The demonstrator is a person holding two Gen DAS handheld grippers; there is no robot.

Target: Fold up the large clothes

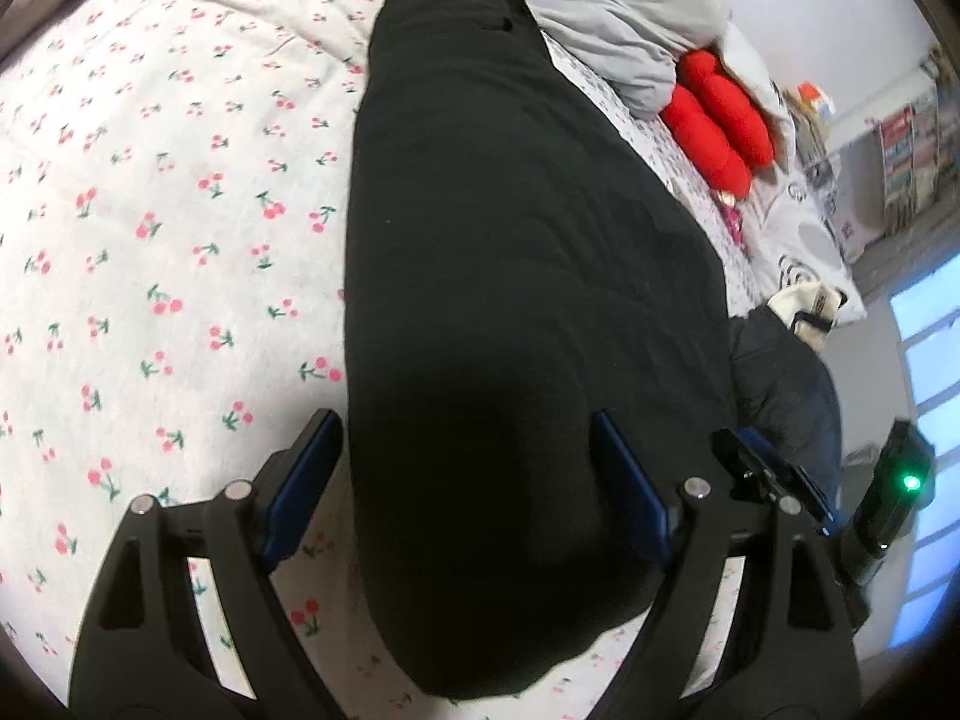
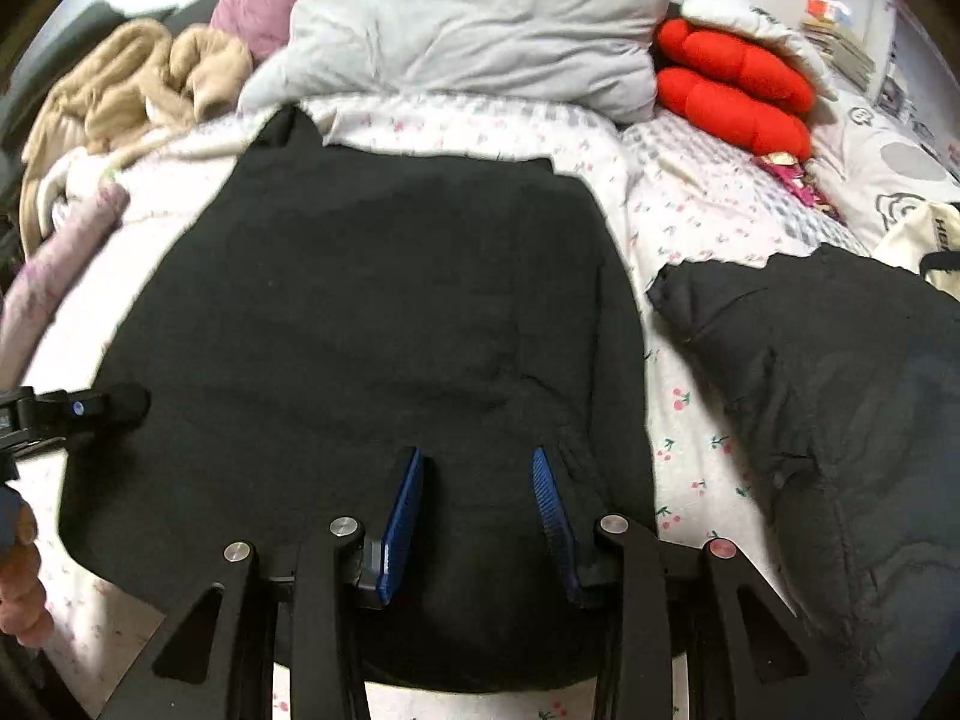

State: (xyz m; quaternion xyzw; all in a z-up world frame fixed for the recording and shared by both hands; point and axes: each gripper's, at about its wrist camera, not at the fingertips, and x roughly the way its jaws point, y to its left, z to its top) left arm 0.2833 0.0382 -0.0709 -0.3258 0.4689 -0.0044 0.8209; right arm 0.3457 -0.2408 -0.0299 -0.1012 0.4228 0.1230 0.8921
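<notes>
- Black garment (image 2: 372, 324) lies flat on the cherry-print bed (image 1: 150, 210), partly folded.
- My left gripper (image 1: 462, 474) is spread wide, holding nothing.
- My right gripper (image 2: 477, 507) is half-spread, pinching nothing.
- Next: pinch both near corners evenly, fold away.

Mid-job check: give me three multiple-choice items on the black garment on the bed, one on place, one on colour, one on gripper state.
1. Where does the folded black fabric garment lie?
A. on the cherry-print bedsheet
B. on the floor
C. on a chair

2. What colour is the plush cushion beside the grey duvet?
A. blue
B. red
C. green

3. How do the left gripper jaws stand?
A. clamped shut
B. wide apart
C. out of view

Answers: A, sheet surrounds it; B, bright red lobes; B, blue pads far apart.
</notes>
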